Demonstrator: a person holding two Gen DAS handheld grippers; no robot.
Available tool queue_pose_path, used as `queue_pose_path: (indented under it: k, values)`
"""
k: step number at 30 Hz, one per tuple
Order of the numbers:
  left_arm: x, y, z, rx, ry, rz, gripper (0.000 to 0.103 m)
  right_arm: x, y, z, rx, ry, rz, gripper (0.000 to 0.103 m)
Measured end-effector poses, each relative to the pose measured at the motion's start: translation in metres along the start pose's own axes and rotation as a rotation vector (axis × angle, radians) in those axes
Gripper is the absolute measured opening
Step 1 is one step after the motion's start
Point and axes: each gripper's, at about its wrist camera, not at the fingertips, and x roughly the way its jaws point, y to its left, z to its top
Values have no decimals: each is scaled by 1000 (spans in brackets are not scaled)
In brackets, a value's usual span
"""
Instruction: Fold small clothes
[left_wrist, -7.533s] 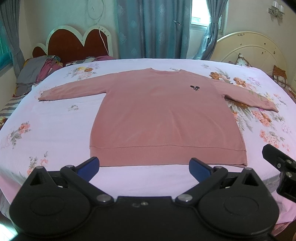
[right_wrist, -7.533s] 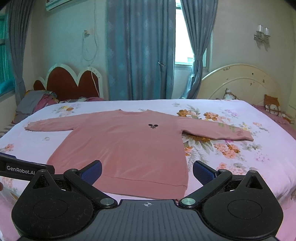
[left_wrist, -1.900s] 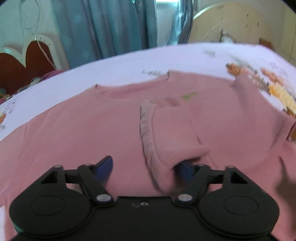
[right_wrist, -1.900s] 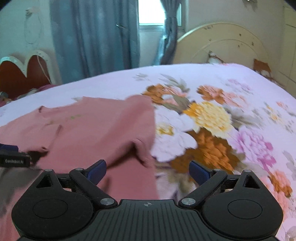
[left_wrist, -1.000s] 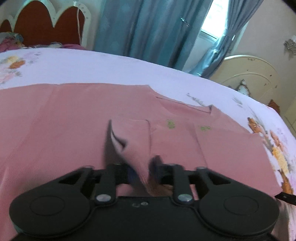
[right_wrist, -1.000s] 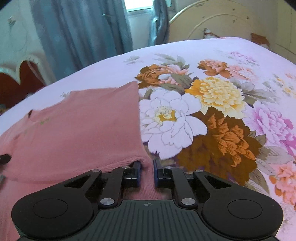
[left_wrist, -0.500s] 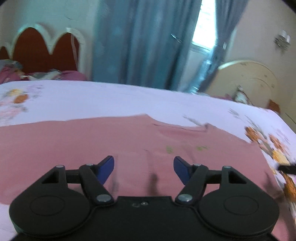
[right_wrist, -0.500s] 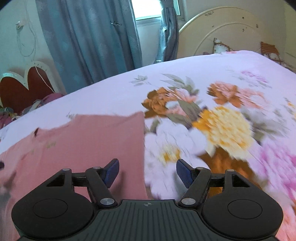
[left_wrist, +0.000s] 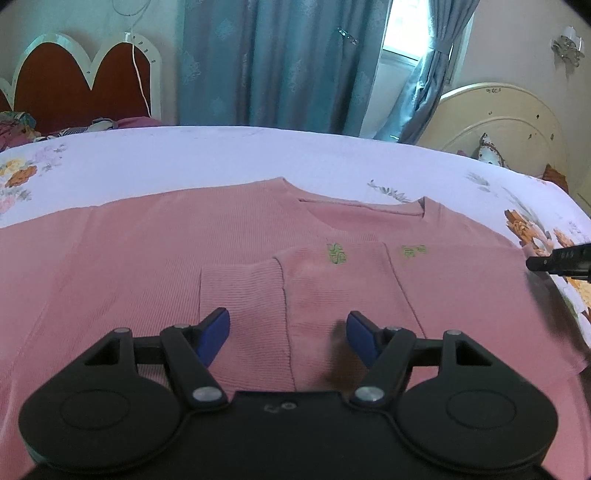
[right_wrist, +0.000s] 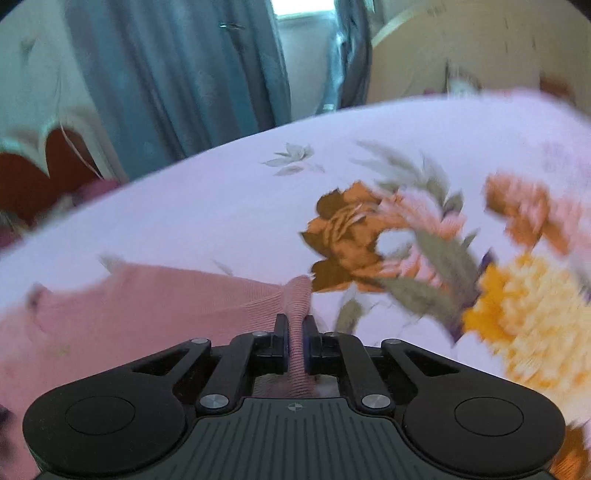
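On blurred bedsheet (right_wrist: 229, 206), right gripper (right_wrist: 294, 341) pinches sweater (right_wrist: 155, 306); left gripper (left_wrist: 288, 334) spread.

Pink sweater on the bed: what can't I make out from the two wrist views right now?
- Left wrist view: the pink sweater has its near hem hidden behind the open left gripper body, and its left sleeve cut off by the frame edge.
- Green marks: too small to read.
- Right wrist view: motion-blurred; right gripper jaws are shut on a sweater fold, but which part is unclear.
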Motion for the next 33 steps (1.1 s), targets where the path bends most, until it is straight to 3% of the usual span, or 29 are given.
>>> queue_pose_path:
  k: [2, 4, 5, 6, 8, 15, 20, 33]
  values:
    - [5, -5, 3, 26, 3, 14, 70, 0, 2, 1, -5, -9, -30, 7]
    - [3, -5, 7, 27, 16, 17, 70, -2, 5, 1, 4, -25, -82, 27]
    - [1, -5, 9, 23, 23, 18, 71, -6, 8, 0, -12, -30, -128, 48]
    - [-3, -3, 10, 16, 25, 21, 72, -10, 12, -1, -33, -34, -146, 54]
    - [-10, 0, 12, 7, 24, 43, 82, -28, 22, -6, -65, -58, -101, 54]
    - [-44, 31, 10, -76, 63, 76, 83, -75, 102, -41, -207, -23, 108, 54]
    - [-75, 59, 5, -101, 44, 111, 85, -79, 165, -70, -283, 26, 205, 54]
    - [-143, 211, -29, -354, 46, 266, 85, -76, 288, -101, -345, 36, 293, 54]
